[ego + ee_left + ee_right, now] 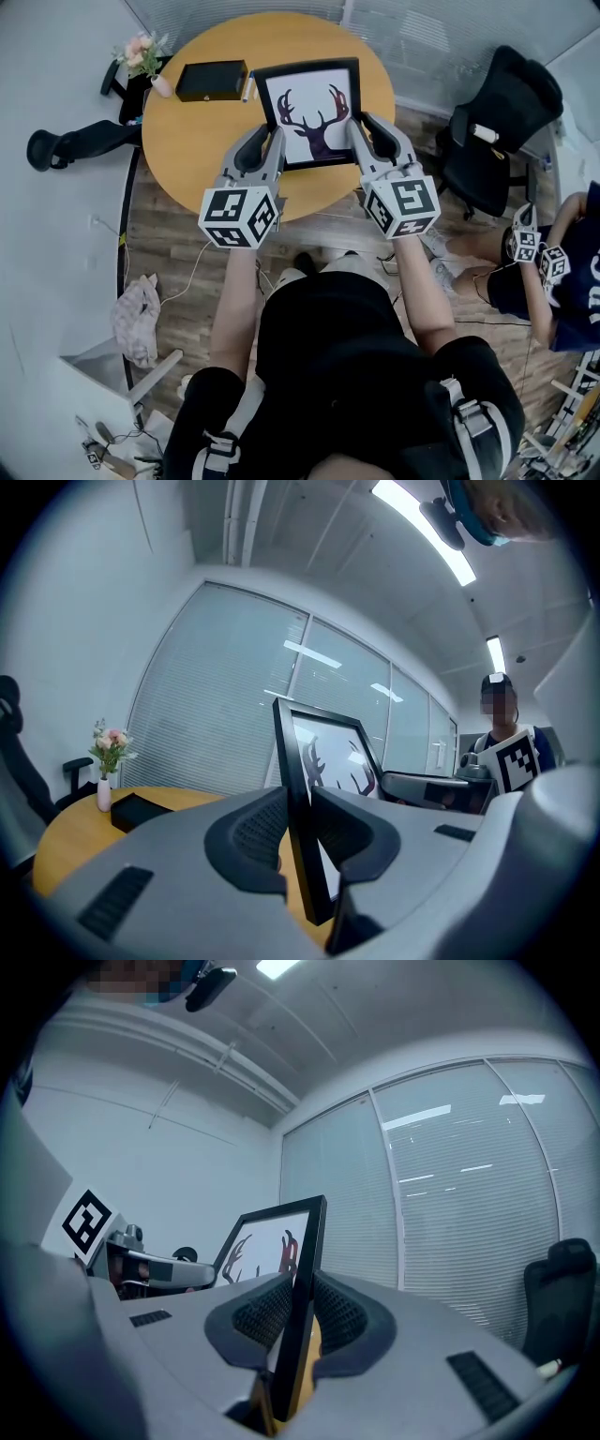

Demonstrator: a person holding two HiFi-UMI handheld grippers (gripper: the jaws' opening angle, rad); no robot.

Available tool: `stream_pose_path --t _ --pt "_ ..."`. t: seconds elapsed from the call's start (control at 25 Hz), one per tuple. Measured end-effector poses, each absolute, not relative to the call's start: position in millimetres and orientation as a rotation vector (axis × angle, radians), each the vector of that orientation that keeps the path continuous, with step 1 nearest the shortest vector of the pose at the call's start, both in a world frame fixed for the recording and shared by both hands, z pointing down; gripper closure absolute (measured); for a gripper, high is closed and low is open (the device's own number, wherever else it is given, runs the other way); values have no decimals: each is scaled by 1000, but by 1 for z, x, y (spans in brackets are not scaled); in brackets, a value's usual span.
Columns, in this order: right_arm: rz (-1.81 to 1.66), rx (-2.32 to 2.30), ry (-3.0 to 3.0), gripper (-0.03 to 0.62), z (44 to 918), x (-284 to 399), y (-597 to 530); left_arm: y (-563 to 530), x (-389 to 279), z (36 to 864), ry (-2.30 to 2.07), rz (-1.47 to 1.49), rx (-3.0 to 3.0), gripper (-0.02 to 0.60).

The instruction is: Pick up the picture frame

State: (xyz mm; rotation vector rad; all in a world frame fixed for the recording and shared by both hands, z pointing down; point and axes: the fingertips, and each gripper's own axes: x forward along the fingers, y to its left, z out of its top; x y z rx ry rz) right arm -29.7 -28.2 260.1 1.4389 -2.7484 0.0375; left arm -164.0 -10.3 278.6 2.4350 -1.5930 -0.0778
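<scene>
A round wooden surface (187, 141) fills the middle of the room, with a black office chair (502, 122) off to its right and another person (562, 281) beyond that. Over the near side of the surface is the picture frame (309, 112), black-edged, with a dark antlered stag on white. It is gripped at both sides. The left tool (272, 133) is clamped on its left edge, ribbed pads (258, 832) pressing the thin black moulding from both faces. The right tool (353, 127) pinches the right edge the same way. I cannot tell whether the frame's bottom touches the wood. A black box (213, 80) lies just left of the frame's far end. A small vase of flowers (150, 70) stands at the left rim.
</scene>
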Motion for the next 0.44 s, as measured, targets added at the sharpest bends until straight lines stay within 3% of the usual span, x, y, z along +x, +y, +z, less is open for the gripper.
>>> stream_pose_path --t 0.44 --pt "54 1439 -2752 510 263 -45 -24 -6 -180 279 -1596 -67 2439 491"
